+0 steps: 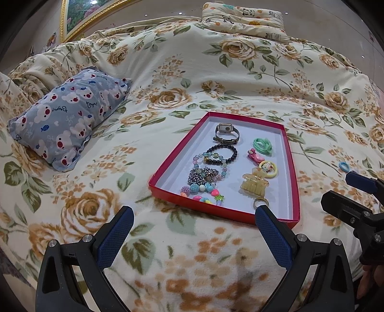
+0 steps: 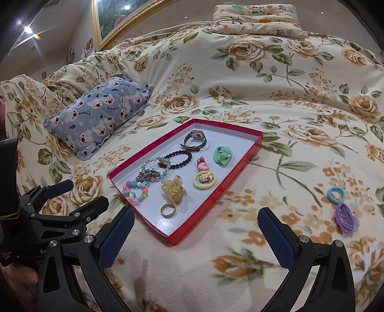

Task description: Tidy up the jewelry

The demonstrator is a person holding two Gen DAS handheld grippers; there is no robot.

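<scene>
A red tray (image 1: pixel 168 165) (image 2: pixel 240 165) with a white floor lies on the floral bed. In it are a watch (image 1: pixel 225 130) (image 2: pixel 195 139), a dark bead bracelet (image 1: pixel 222 153) (image 2: pixel 180 158), coloured bead strings (image 1: pixel 204 189), a green hair tie (image 1: pixel 262 145) (image 2: pixel 222 155), a yellow ring toy (image 2: pixel 204 180), an amber hair claw (image 1: pixel 254 183) (image 2: pixel 174 190) and a gold ring (image 2: pixel 168 210). A blue hair tie (image 2: pixel 335 195) (image 1: pixel 343 166) and a purple hair tie (image 2: pixel 345 217) lie on the blanket right of the tray. My left gripper (image 1: pixel 194 228) and right gripper (image 2: pixel 195 228) are open and empty, just short of the tray.
A grey bear-print pillow (image 1: pixel 67 117) (image 2: pixel 98 115) lies left of the tray. A folded panda-print quilt (image 1: pixel 242 19) sits at the far edge. A gold-framed picture (image 2: pixel 115 16) stands behind the bed. The right gripper shows at the right of the left wrist view (image 1: pixel 355 204).
</scene>
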